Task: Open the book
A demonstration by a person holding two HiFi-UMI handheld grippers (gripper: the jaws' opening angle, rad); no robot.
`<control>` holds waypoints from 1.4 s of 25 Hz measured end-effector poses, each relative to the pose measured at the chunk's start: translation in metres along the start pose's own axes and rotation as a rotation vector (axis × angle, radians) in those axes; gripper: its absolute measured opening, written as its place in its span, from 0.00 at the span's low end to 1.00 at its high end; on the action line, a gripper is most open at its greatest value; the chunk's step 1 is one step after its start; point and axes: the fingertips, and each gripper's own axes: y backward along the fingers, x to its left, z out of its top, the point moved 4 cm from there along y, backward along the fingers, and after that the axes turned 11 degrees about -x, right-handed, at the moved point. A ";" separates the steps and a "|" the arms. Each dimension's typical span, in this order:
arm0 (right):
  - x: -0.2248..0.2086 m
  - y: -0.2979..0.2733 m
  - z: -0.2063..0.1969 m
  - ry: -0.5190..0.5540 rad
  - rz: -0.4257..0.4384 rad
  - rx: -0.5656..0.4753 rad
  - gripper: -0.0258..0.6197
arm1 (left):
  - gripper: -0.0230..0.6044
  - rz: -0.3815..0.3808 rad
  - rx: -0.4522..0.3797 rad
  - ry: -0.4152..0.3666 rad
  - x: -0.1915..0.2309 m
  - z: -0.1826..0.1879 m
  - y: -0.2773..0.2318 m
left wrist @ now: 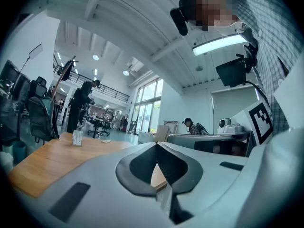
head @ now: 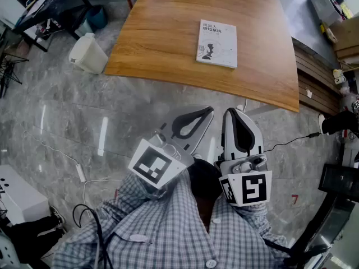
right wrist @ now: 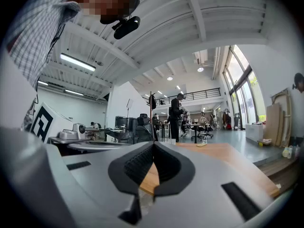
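Lying closed, book (head: 216,43) inside table (head: 157,43) edges.

White-covered book (head: 217,43) on honey-brown wood-grain bench (head: 162,43)
Near the bench edge, left claw (head: 208,112) and right claw (head: 232,114) are pale grey, black-padded; shirt (head: 168,228) grey-checked, floor (head: 67,122) veined grey.

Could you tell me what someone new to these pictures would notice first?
A closed white book lies flat on the wooden table, right of its middle. Nearer the camera, the left gripper and right gripper are held side by side over the grey floor, both shut and empty, short of the table.
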 end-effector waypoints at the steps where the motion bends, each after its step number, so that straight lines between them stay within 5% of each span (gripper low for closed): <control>1: -0.001 0.000 0.000 -0.001 -0.001 -0.001 0.07 | 0.05 0.000 -0.003 0.001 0.000 0.000 -0.001; 26: 0.007 -0.004 -0.014 0.054 -0.036 0.078 0.07 | 0.05 0.035 0.020 0.020 0.032 -0.002 0.026; 35: 0.015 -0.005 -0.021 -0.002 -0.143 0.078 0.07 | 0.05 0.004 0.018 0.016 0.050 0.002 0.045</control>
